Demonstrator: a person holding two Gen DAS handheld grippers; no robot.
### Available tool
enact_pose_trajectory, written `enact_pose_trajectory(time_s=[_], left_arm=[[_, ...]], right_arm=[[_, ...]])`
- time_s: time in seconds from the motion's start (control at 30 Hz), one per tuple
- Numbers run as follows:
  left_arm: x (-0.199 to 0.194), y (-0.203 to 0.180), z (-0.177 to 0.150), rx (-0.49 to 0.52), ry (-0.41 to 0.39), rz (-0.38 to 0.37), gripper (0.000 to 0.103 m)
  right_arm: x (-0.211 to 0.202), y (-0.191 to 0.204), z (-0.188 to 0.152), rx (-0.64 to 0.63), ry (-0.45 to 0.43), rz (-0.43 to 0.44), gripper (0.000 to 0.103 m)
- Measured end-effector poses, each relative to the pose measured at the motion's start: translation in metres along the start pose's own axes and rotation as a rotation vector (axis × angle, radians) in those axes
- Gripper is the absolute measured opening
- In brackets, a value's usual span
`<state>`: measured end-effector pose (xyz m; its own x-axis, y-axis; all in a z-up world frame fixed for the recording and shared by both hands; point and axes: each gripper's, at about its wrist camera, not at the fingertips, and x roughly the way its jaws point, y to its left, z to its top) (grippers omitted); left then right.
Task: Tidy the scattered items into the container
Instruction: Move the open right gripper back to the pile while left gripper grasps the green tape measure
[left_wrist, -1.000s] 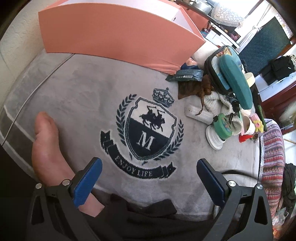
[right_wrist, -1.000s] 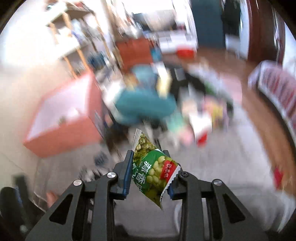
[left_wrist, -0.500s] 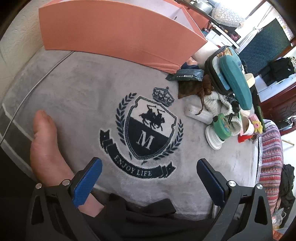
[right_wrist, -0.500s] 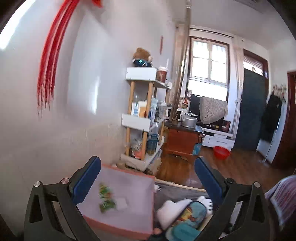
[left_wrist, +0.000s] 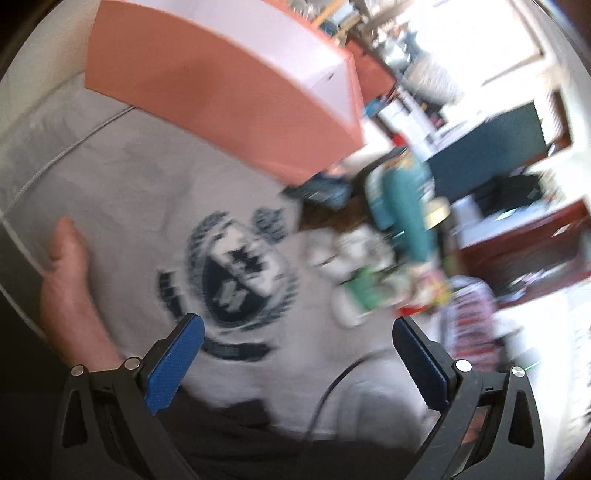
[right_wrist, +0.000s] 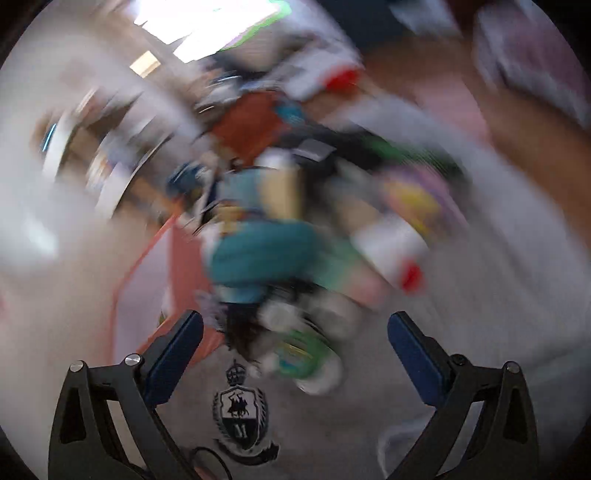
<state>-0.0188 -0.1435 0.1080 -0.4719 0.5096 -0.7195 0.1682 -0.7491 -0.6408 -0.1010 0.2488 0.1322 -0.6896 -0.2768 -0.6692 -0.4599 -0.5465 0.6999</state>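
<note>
The pink box stands at the back of the grey crest blanket. My left gripper hangs open over the crest, with nothing between its blue pads. Right of the box lies a blurred pile of scattered items: a teal case and a green and white roll. In the right wrist view my right gripper points down at the same pile, with the teal case and the roll just ahead. Its jaws stand wide, are closing, and hold nothing. The box is at its left.
A person's bare foot rests on the blanket's left edge. A black cable runs across the blanket near my left gripper. A striped cloth, dark red furniture and a wooden floor lie beyond the pile.
My right gripper opened and let go of the green snack bag, which landed in the pink box. It then swung down toward the pile. The left gripper rose and rolled.
</note>
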Motion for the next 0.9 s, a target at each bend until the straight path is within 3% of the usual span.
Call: enact_pose_trajectory(time_s=[0.03, 0.07, 0.13, 0.17, 0.3, 0.37, 0.43, 0.57, 0.67, 0.77, 0.9], left_arm=[[0.0, -0.008, 0.003, 0.0, -0.002, -0.028, 0.102], [0.005, -0.018, 0.007, 0.008, 0.01, -0.054, 0.102], [0.03, -0.046, 0.016, 0.065, 0.07, -0.058, 0.102], [0.045, -0.062, 0.019, 0.131, 0.094, -0.017, 0.102], [0.109, -0.128, 0.0, 0.629, 0.065, 0.201, 0.102], [0.14, -0.136, -0.015, 0.744, 0.116, 0.224, 0.101], [0.167, -0.135, -0.022, 0.775, 0.155, 0.244, 0.098], [0.199, -0.136, -0.016, 0.766, 0.148, 0.293, 0.095], [0.212, -0.143, -0.014, 0.798, 0.158, 0.273, 0.063], [0.216, -0.154, -0.018, 0.861, 0.174, 0.291, 0.061], [0.199, -0.152, -0.014, 0.814, 0.162, 0.273, 0.061]], right_arm=[[-0.003, -0.03, 0.003, 0.223, 0.02, 0.04, 0.093], [0.001, -0.06, 0.004, 0.433, 0.027, 0.179, 0.093], [0.012, -0.089, 0.006, 0.651, 0.034, 0.371, 0.093], [0.016, -0.092, 0.009, 0.683, 0.035, 0.396, 0.093], [0.036, -0.077, 0.015, 0.592, 0.149, 0.278, 0.093], [0.048, -0.075, 0.009, 0.597, 0.207, 0.307, 0.093], [0.057, -0.074, 0.008, 0.594, 0.243, 0.308, 0.093], [0.07, -0.069, 0.012, 0.546, 0.291, 0.255, 0.093], [0.078, -0.062, 0.012, 0.517, 0.337, 0.261, 0.093], [0.082, -0.056, 0.008, 0.477, 0.372, 0.26, 0.093], [0.077, -0.062, 0.006, 0.473, 0.366, 0.255, 0.093]])
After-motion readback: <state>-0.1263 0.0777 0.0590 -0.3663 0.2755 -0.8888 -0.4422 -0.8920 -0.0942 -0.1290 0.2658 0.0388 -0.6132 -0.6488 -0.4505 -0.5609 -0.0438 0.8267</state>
